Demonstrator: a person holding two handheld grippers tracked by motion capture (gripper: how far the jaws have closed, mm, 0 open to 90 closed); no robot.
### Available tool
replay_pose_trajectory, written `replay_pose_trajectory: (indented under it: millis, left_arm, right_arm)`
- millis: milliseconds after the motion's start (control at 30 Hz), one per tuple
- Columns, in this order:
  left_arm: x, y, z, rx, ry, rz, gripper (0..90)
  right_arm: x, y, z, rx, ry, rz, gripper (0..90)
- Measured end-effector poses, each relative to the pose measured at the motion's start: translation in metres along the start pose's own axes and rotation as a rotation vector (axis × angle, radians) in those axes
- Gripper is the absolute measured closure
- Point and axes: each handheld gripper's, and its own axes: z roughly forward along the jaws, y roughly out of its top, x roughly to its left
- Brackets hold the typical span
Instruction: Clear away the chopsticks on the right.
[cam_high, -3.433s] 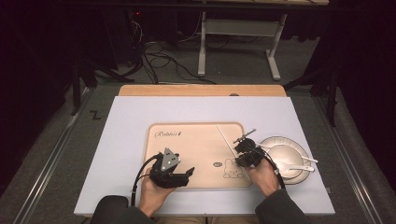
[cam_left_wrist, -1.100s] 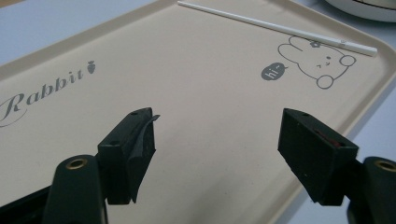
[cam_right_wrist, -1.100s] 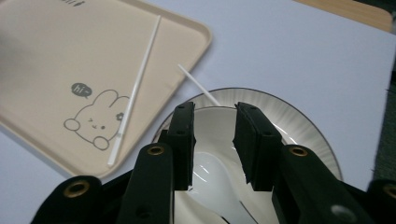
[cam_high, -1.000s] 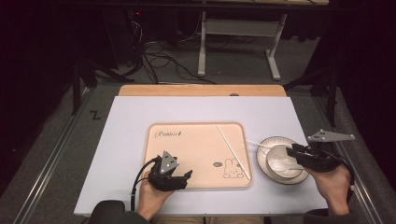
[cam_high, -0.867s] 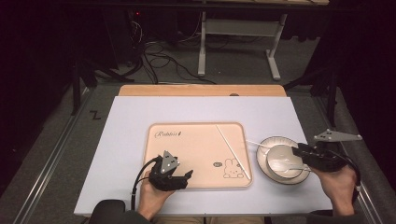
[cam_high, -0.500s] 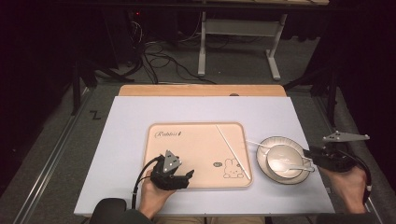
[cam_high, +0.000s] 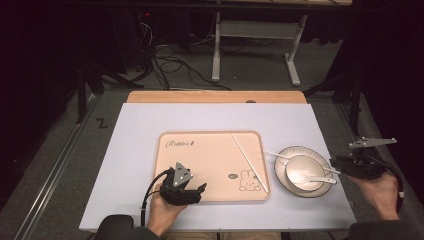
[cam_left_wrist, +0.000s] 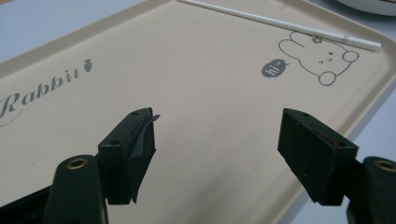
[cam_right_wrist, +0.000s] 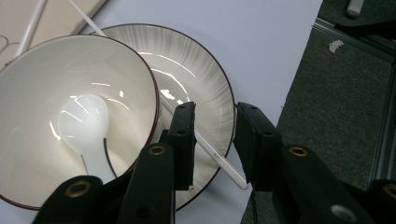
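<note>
- Nearest the person, the left gripper (cam_high: 197, 192) rested on the tray (cam_high: 210, 160) at its 7 o'clock corner. Its claw stood wide apart and empty, with bare tray showing between the jaws.
- The right gripper (cam_right_wrist: 215, 140) sat at the 3 o'clock side of the plate (cam_right_wrist: 205, 79). Its claw was partly parted, with a jaw on either side of the near end of the plate chopstick (cam_right_wrist: 210, 150). The pads stood clear of the stick and did not pinch it.
- That plate chopstick lay across the plate, passing the bowl (cam_right_wrist: 70, 70). Its near end overhung the rim at 3 o'clock and its far end stuck out at 10 o'clock toward the tray.
- The step in hand looked like lining up to take this stick. The next move probably called for closing squarely on the thin stick, then drawing it out without nudging the bowl.
- The tray chopstick (cam_high: 249, 161) lay slantwise on the tray's right part, running from 12 toward 5 o'clock.
- The count was two chopsticks, one tray, one plate, one bowl and one spoon (cam_right_wrist: 84, 123) resting inside the bowl.
</note>
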Motion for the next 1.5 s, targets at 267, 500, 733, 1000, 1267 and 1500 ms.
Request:
replay_pose_trajectory:
  millis: [267,500,733,1000,1267,1500]
  left_arm:
    - [0.003,-0.002,-0.008,-0.011,0.033,-0.007,28.4]
    - [0.007,-0.005,-0.017,-0.019,0.067,-0.009,28.5]
    - [0.009,-0.006,-0.023,-0.031,0.098,-0.015,28.9]
    - [0.011,-0.007,-0.026,-0.039,0.114,-0.019,29.0]
    - [0.012,-0.007,-0.027,-0.041,0.117,-0.024,29.0]
    - [0.011,-0.007,-0.027,-0.045,0.12,-0.018,29.0]
  right_arm:
    - [-0.007,0.002,0.019,0.076,0.041,-0.061,69.4]
    - [-0.01,0.004,0.031,0.126,0.07,-0.116,68.8]
    - [-0.009,0.01,0.045,0.159,0.115,-0.155,67.2]
    - [-0.009,0.013,0.057,0.191,0.143,-0.189,64.9]
    - [-0.009,0.013,0.066,0.225,0.153,-0.206,66.2]
    - [-0.012,0.011,0.069,0.227,0.156,-0.21,69.7]
